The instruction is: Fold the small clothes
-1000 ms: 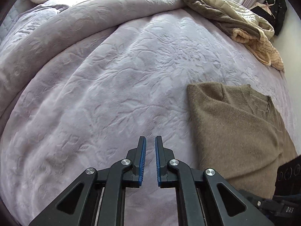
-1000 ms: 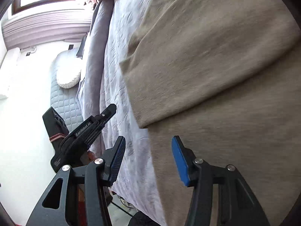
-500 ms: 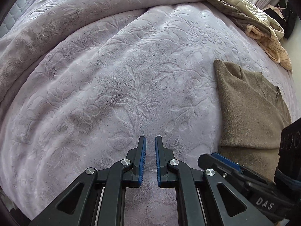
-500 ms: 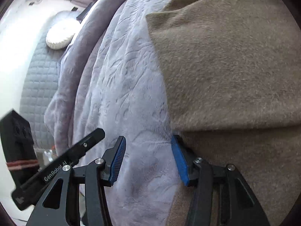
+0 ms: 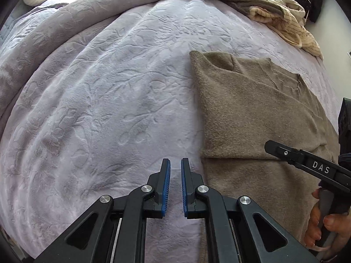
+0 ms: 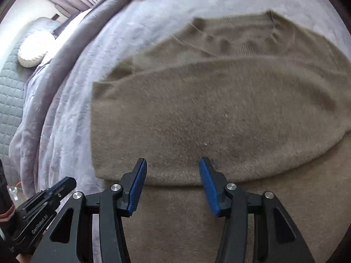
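Lilac bedspread (image 5: 98, 92); folded sweater (image 6: 197, 120) under wide right hand-held gripper (image 6: 173, 184), right of narrow left hand-held gripper (image 5: 175, 184).

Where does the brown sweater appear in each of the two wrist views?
Left wrist view: the brown sweater lies right of centre, on the lilac blanket.
Right wrist view: the brown sweater fills the centre and right, just ahead of the open right hand-held gripper.
Shared landmark: its folded edge.
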A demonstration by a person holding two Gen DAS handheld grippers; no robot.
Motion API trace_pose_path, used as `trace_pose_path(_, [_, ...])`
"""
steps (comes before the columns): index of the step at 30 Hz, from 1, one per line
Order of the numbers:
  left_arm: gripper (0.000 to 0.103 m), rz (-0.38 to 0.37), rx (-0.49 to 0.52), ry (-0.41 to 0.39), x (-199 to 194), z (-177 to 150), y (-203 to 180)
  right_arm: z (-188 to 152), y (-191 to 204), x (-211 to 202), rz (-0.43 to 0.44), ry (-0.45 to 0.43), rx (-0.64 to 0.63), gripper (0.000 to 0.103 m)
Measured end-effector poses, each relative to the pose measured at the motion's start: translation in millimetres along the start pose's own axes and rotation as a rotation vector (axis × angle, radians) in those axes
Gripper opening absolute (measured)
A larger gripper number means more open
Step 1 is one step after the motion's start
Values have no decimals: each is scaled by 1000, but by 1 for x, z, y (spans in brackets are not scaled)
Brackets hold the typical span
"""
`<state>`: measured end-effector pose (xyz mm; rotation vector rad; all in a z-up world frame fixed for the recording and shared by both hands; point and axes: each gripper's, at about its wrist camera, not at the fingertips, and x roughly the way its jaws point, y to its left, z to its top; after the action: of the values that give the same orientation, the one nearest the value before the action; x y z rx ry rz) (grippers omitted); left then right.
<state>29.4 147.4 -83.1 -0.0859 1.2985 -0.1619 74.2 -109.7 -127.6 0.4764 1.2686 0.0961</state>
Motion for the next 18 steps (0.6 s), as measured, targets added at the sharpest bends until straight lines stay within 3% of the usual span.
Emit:
trace_pose_path(1, [10, 3, 5, 7, 0, -1, -5, -3, -2, -5, 9, -3, -7, 53])
trace_pose_path(3, [64, 4, 10, 31, 2, -2, -14, -11, -3, -12, 8, 16, -27, 53])
trace_pose_path(4, [95, 11, 1, 34, 2, -4, -17, -15, -6, -15, 11, 24, -22, 53])
trace_pose_path(12, [95, 11, 71, 27, -2, 2, -46, -50, -29, -44, 43, 48, 54, 53])
trace_pose_path(16, [95, 1, 21, 4, 9, 43, -35, -60, -50, -66, 49, 30, 81, 53])
trace_pose_path(18, [87, -11, -16, -28, 18, 72, -27, -65, -59, -75, 51, 25, 91, 53])
